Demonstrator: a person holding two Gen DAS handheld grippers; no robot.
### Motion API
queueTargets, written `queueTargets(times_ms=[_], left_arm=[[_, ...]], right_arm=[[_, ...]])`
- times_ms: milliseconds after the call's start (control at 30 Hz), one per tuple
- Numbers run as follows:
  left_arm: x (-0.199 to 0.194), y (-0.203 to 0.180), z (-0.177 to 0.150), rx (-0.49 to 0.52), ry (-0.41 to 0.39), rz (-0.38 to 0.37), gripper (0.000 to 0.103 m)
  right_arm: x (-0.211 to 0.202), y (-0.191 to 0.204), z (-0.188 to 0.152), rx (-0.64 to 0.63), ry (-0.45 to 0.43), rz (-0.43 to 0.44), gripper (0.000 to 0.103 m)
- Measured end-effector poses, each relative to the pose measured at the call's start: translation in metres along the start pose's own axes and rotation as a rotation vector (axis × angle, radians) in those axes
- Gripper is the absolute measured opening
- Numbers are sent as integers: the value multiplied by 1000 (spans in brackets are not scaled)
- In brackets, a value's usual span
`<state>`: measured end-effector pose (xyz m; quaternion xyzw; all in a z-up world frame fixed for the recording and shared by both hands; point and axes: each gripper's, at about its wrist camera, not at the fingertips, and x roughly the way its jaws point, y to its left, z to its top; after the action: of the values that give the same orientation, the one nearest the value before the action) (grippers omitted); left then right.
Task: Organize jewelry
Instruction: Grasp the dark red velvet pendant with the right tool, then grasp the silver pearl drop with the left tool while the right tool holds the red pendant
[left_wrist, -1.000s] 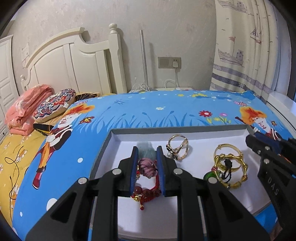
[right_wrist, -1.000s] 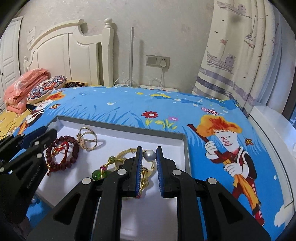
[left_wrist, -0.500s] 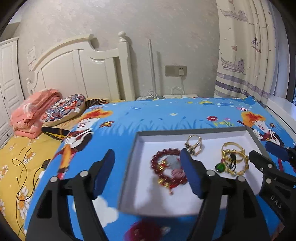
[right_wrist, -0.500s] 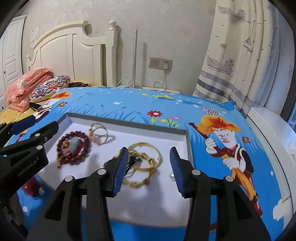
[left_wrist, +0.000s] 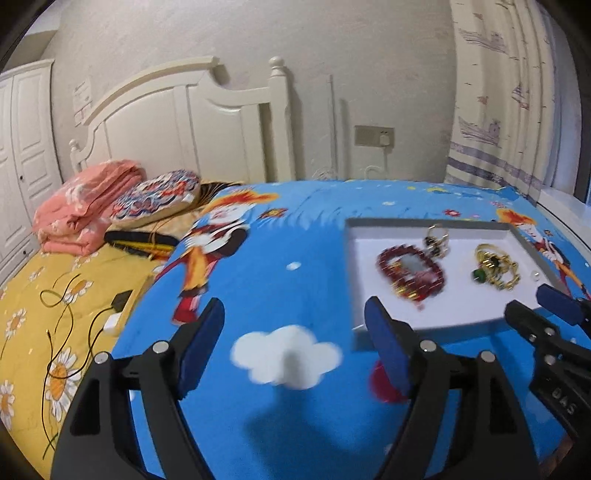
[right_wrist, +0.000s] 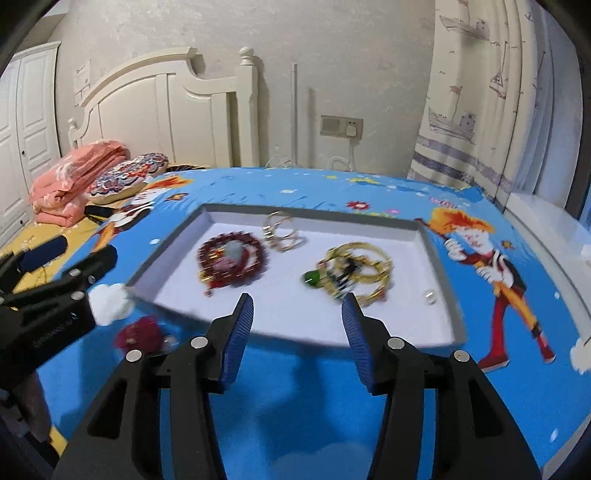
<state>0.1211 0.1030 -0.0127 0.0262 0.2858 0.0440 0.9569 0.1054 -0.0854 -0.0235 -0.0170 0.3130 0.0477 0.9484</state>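
Both grippers have let go and backed out of the tray since a second ago: the left one was closed on the red bead bracelet, the right one on the gold bangles, and both pieces now lie loose on the white floor.

The left gripper (left_wrist: 293, 334) hangs wide open and empty over the blue bedspread (left_wrist: 266, 280), with the tray (left_wrist: 424, 223) off at its two o'clock. The right gripper (right_wrist: 297, 319) is also spread wide and empty, just short of the tray's near wall.

One red piece (right_wrist: 138, 336) lies outside the tray, near its front-left corner; it is too blurred to name or give an axis. From the right gripper it sits at nine o'clock; in the left view it shows at five o'clock (left_wrist: 380, 384), partly behind the right finger. The left gripper looks nearer, so I judge this its pick. Open bedspread surrounds it; only the tray wall crowds it at twelve o'clock.
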Motion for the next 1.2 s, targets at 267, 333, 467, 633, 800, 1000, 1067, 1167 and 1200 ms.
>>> queueTargets(times_ms=[267, 333, 467, 633, 800, 1000, 1067, 1167, 1200], left_arm=[[8, 50, -19, -60, 48, 18, 78], [8, 54, -22, -53, 49, 20, 79], [7, 64, -29, -57, 46, 12, 79], [9, 80, -34, -79, 48, 22, 80], [10, 94, -40, -113, 55, 18, 80], [9, 88, -44, -103, 61, 1, 80], [9, 81, -44, -103, 67, -16, 80], [9, 66, -45, -98, 78, -48, 80], [8, 59, -45, -94, 79, -59, 80]], right_arm=[[-1, 53, -15, -60, 4, 42, 50], [3, 68, -19, -93, 16, 52, 50], [16, 91, -20, -126, 48, 53, 50], [26, 104, -15, -120, 73, 37, 57], [32, 120, -14, -133, 96, 36, 61], [40, 134, -15, -175, 129, -8, 53], [39, 129, -16, -165, 123, -1, 41], [33, 125, -16, -165, 94, 23, 28], [28, 122, -16, -165, 72, 32, 28]])
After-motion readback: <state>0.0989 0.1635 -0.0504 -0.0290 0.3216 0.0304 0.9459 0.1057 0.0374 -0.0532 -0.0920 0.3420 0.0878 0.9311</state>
